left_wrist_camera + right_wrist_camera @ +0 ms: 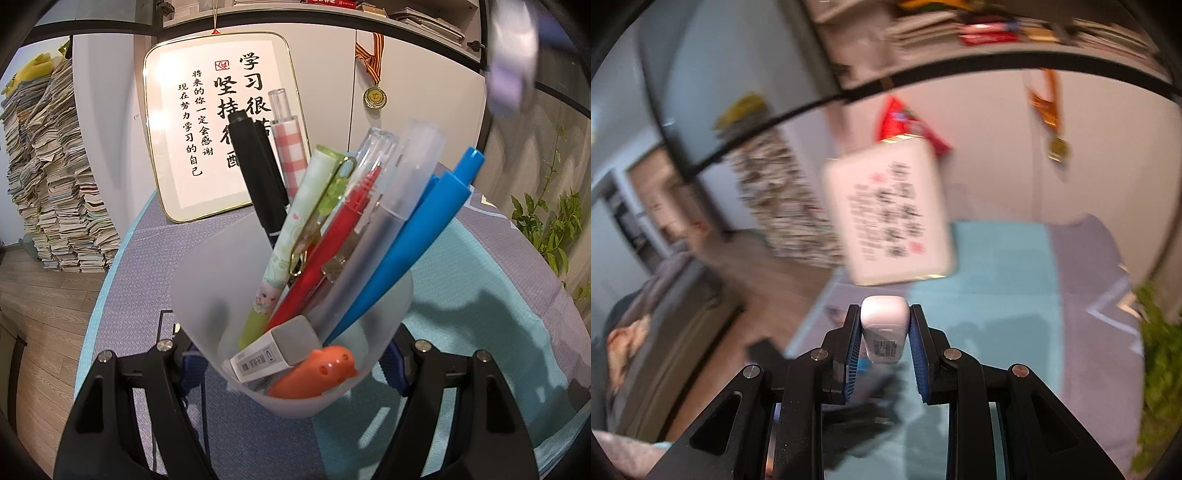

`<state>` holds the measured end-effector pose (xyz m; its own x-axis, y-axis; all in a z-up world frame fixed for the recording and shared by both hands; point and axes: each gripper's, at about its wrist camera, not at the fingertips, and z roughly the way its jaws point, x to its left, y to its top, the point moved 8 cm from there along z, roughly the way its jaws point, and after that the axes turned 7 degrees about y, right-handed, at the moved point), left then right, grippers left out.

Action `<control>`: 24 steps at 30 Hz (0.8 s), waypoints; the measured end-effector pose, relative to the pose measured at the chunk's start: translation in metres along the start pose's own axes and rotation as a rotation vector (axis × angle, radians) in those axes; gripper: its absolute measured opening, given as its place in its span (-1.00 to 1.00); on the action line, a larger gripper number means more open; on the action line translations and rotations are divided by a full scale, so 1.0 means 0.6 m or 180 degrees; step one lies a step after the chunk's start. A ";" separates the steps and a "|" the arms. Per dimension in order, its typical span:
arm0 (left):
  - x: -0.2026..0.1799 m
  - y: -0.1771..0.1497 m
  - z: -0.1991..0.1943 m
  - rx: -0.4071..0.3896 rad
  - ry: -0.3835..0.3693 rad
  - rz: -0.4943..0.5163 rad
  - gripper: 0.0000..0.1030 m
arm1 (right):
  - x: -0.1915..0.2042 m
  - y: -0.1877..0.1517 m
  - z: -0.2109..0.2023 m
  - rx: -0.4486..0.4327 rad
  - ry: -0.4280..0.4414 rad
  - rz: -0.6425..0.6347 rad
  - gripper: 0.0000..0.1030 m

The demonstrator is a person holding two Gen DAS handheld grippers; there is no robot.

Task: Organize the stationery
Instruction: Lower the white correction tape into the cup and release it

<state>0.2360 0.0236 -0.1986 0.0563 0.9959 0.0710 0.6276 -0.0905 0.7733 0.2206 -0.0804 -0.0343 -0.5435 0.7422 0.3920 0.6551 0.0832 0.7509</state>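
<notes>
In the left wrist view a frosted plastic pen cup (207,295) stands between my left gripper's (291,354) fingers, which are closed on its sides. It holds several pens, among them a blue pen (413,236), a red pen (332,236) and a black marker (258,177), plus a grey eraser (277,350) and an orange whale-shaped item (317,373). In the right wrist view my right gripper (884,325) is shut on a small white object with a barcode label (885,332), held above the table. That view is blurred.
A framed calligraphy sign (207,122) leans on white cabinet doors at the back of the table. The table has a grey and teal cloth (480,295). A medal (375,96) hangs on the cabinet. A tall stack of books (62,177) stands left, a plant (546,225) right.
</notes>
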 end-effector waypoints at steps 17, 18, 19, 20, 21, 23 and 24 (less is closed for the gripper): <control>-0.002 -0.002 -0.005 -0.0006 0.0004 0.0004 0.46 | 0.050 -0.022 0.125 0.0536 0.0248 -0.0190 -0.49; -0.002 -0.002 -0.004 -0.0006 0.0005 0.0004 0.46 | 0.049 -0.025 0.131 0.0573 0.0257 -0.0187 -0.49; -0.002 -0.001 -0.004 -0.0006 0.0005 0.0004 0.46 | 0.050 -0.030 0.137 0.0612 0.0263 -0.0192 -0.49; -0.002 -0.001 -0.005 -0.0006 0.0005 0.0004 0.46 | 0.050 -0.034 0.142 0.0646 0.0266 -0.0196 -0.49; -0.002 -0.001 -0.005 -0.0006 0.0005 0.0005 0.46 | 0.050 -0.038 0.145 0.0674 0.0266 -0.0199 -0.49; -0.002 -0.002 -0.005 -0.0006 0.0005 0.0004 0.46 | 0.049 -0.043 0.150 0.0718 0.0277 -0.0193 -0.49; -0.002 -0.002 -0.004 -0.0006 0.0004 0.0004 0.46 | 0.048 -0.044 0.152 0.0731 0.0278 -0.0188 -0.49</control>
<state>0.2332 0.0226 -0.1978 0.0561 0.9958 0.0729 0.6260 -0.0919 0.7744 0.2353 -0.0007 -0.0914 -0.6210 0.6723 0.4030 0.7176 0.2810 0.6372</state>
